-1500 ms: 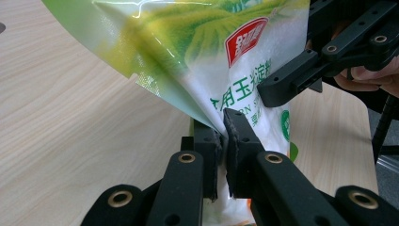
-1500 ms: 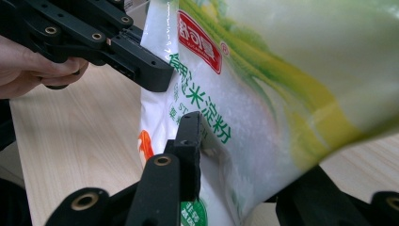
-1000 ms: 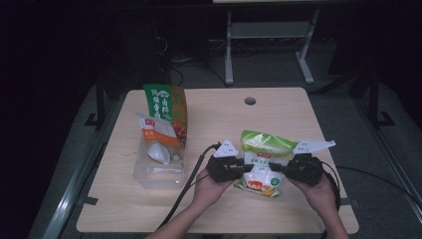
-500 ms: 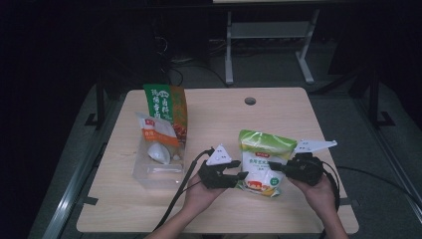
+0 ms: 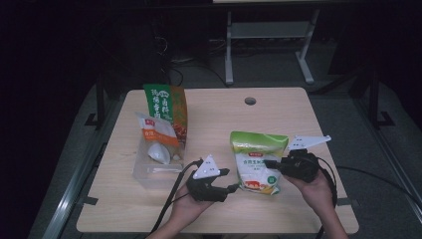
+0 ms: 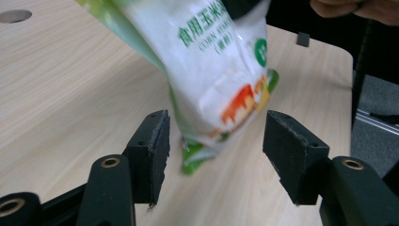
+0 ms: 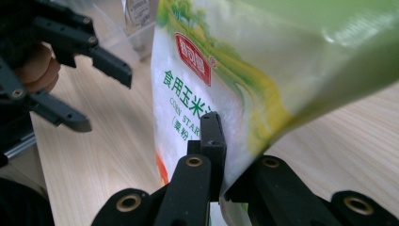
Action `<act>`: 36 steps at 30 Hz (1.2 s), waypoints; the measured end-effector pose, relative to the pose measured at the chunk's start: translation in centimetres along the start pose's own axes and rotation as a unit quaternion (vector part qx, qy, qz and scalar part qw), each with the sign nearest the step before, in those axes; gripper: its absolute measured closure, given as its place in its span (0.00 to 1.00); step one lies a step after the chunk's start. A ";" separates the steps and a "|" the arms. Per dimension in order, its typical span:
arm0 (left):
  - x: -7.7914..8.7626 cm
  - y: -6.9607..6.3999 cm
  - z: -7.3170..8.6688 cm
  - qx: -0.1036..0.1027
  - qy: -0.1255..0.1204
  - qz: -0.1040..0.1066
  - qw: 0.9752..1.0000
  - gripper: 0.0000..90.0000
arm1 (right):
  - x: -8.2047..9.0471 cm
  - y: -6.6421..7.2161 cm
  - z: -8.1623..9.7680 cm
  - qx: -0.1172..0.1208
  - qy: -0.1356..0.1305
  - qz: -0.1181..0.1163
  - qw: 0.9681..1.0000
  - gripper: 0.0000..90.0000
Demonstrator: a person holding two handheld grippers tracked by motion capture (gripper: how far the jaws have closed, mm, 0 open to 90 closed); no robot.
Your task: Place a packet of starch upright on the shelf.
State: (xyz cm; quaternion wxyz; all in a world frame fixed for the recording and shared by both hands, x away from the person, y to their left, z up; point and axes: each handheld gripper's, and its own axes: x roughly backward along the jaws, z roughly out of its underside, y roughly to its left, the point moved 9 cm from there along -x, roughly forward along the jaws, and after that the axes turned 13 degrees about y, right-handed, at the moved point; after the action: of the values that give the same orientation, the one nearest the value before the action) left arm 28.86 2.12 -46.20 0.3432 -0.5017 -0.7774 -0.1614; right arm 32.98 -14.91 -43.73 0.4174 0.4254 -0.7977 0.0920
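Note:
A green and white corn starch bag (image 5: 258, 159) stands tilted on the wooden table (image 5: 298, 114), right of centre. My right gripper (image 5: 271, 164) is shut on its right edge; in the right gripper view the jaws (image 7: 226, 141) pinch the bag (image 7: 226, 61) between them. My left gripper (image 5: 230, 180) sits just left of the bag's lower end, its jaws having just been opening. In the left gripper view the pads (image 6: 153, 141) stand wide apart and touch nothing, with the bag (image 6: 216, 70) a little ahead of them. The left gripper (image 7: 107, 102) also appears in the right gripper view.
A clear plastic container (image 5: 154, 169) holding a white packet lies at the left of the table. A red and white packet (image 5: 157, 132) and a tall green and orange bag (image 5: 166, 107) stand behind it. A round hole (image 5: 250, 101) marks the table's far side.
The left gripper has let go of the corn starch bag, opened and drawn away to the left. The right gripper has kept its hold, and the bag now leans up more.

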 end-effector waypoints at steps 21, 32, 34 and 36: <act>3.5 -0.9 4.5 0.007 -0.003 0.007 1.000 0.41 | 0.2 4.0 -5.9 0.053 0.016 -0.010 0.998 0.98; 3.5 -2.1 5.2 -0.008 -0.002 0.018 1.000 0.39 | -1.1 6.9 -10.5 0.091 0.007 -0.035 0.995 0.99; 3.7 -2.1 5.2 -0.014 -0.005 0.018 1.000 0.39 | -1.3 7.5 -11.2 0.096 0.008 -0.040 0.995 0.99; 3.8 -2.1 5.1 -0.015 -0.007 0.018 1.000 0.38 | -1.4 7.9 -11.8 0.103 0.006 -0.043 0.994 0.99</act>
State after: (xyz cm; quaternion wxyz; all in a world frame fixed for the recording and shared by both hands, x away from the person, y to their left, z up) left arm 24.04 6.77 -47.03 0.3326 -0.5218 -0.7684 -0.1633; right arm 34.41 -3.23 -35.65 0.3794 0.4995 -0.7625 0.1585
